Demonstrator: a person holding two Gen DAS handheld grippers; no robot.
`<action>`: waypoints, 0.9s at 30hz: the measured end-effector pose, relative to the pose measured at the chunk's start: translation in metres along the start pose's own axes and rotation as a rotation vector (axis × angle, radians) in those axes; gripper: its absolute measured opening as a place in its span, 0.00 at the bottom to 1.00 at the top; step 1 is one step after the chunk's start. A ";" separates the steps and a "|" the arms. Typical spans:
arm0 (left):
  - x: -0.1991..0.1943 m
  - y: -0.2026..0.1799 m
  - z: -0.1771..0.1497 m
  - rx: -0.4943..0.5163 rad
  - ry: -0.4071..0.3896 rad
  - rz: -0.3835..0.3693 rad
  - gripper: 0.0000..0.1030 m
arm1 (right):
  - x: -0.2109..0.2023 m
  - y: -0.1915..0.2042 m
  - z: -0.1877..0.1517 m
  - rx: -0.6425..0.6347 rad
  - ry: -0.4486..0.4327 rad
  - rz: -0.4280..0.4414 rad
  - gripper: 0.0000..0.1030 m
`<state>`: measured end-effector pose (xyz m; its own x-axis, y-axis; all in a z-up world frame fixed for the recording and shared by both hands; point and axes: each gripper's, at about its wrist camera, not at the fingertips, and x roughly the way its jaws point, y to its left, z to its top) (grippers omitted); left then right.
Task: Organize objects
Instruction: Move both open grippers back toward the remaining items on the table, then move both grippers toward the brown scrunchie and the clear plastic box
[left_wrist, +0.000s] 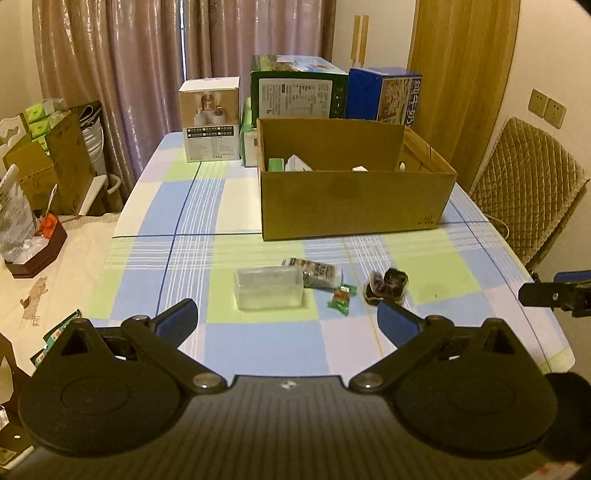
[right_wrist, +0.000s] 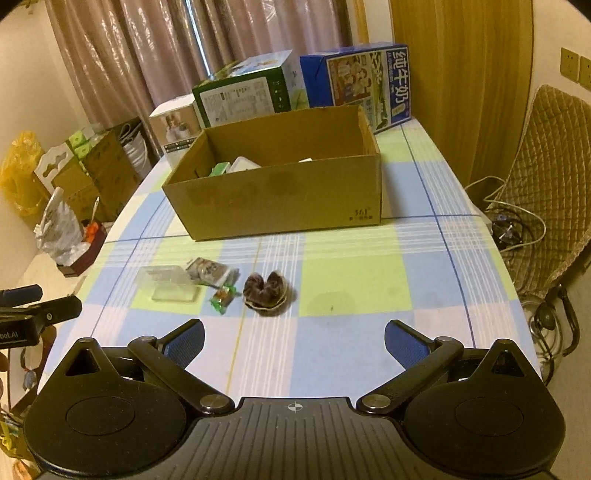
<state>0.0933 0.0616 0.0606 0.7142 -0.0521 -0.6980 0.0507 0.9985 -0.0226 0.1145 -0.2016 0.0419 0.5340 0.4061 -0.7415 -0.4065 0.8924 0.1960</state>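
An open cardboard box (left_wrist: 354, 205) (right_wrist: 280, 199) stands mid-table with a green packet (left_wrist: 275, 164) and white items inside. In front of it lie a clear plastic case (left_wrist: 269, 288) (right_wrist: 168, 283), a grey snack packet (left_wrist: 314, 273) (right_wrist: 211, 272), a small green candy (left_wrist: 341, 294) (right_wrist: 222, 297) and a dark round jelly cup (left_wrist: 386, 285) (right_wrist: 266, 291). My left gripper (left_wrist: 288, 321) hovers open just short of the case and candy. Over bare cloth to the right of the jelly cup, my right gripper (right_wrist: 294, 341) is open too. Both hold nothing.
Printed cartons (left_wrist: 299, 90) (right_wrist: 356, 83) line the table's far edge behind the box. A quilted chair (left_wrist: 524, 192) (right_wrist: 550, 184) stands at the right with cables (right_wrist: 509, 221) on the floor. Boxes and a dark tray (left_wrist: 37, 254) crowd the left side.
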 end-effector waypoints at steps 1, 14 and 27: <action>0.000 -0.001 -0.001 0.003 0.001 0.003 0.99 | 0.000 0.000 -0.001 -0.001 0.000 -0.001 0.98; -0.001 -0.006 -0.006 0.024 0.003 0.013 0.99 | 0.002 -0.001 -0.004 0.009 0.009 0.009 0.98; 0.008 -0.010 -0.012 0.029 0.025 -0.002 0.99 | 0.011 -0.001 -0.008 0.008 0.027 0.012 0.98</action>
<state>0.0903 0.0515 0.0470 0.6962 -0.0528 -0.7159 0.0721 0.9974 -0.0035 0.1148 -0.1992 0.0280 0.5088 0.4116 -0.7561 -0.4067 0.8890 0.2103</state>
